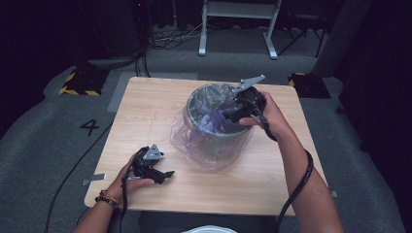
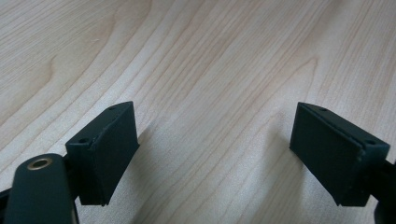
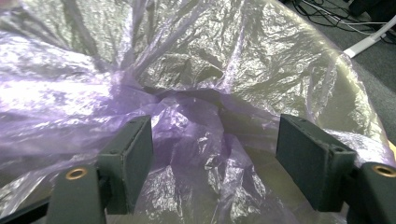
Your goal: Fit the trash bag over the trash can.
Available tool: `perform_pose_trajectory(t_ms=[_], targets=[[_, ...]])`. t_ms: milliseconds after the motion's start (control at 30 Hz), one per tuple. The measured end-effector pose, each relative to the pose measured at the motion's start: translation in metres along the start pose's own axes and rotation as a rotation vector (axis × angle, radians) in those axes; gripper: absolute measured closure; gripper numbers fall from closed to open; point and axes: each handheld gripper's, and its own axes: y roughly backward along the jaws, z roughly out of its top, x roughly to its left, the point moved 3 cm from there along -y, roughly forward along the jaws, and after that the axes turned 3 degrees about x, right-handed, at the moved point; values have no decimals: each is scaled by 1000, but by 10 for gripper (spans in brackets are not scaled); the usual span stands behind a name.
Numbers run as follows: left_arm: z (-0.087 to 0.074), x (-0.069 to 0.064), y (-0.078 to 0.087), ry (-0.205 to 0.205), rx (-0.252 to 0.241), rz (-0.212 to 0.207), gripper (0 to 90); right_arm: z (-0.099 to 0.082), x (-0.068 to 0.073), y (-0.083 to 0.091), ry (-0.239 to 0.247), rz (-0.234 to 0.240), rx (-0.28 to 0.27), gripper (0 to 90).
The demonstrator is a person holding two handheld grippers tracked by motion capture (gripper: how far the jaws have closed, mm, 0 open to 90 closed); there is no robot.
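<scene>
Light wood worktop (image 1: 145,111), centre of high view. Bin (image 1: 214,121) sits upright mid-frame, slightly right of centre, lined with a translucent purple bag (image 1: 194,145); bag skirt drapes outside the bin down onto the worktop on the lower-left side.

Right hand-held gripper (image 1: 232,112) is at the bin's right rim, nose pointing down into the opening. In the right gripper view its jaws are spread wide, crumpled purple film bunched between them; can't tell for sure whether either pad touches the film, looks like not pinched.

Left hand-held gripper (image 1: 163,175) is at lower left of the high view, near the worktop's front edge, well apart from the bin. Left gripper view: jaws spread, bare wood grain between them, pads close over the surface.

Grey floor around, number 4 (image 1: 90,127) marked at left.
</scene>
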Motion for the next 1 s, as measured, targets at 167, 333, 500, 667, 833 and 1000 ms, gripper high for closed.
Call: perform_pose_trajectory(t_ms=[167, 333, 500, 667, 833, 1000], targets=[[0, 0, 0, 0, -2, 0, 148, -1, 1, 6, -2, 1, -19, 272], [0, 0, 0, 0, -1, -1, 149, -3, 1, 13, -2, 3, -44, 275], [0, 0, 0, -1, -2, -3, 147, -6, 3, 20, 1, 6, -52, 277], [0, 0, 0, -1, -2, -3, 146, -6, 6, 26, 4, 8, -74, 276], [0, 0, 0, -1, -2, -3, 146, -9, 8, 30, 14, 14, -85, 276], [0, 0, 0, -1, -2, -3, 147, -11, 9, 35, 15, 14, -93, 276]])
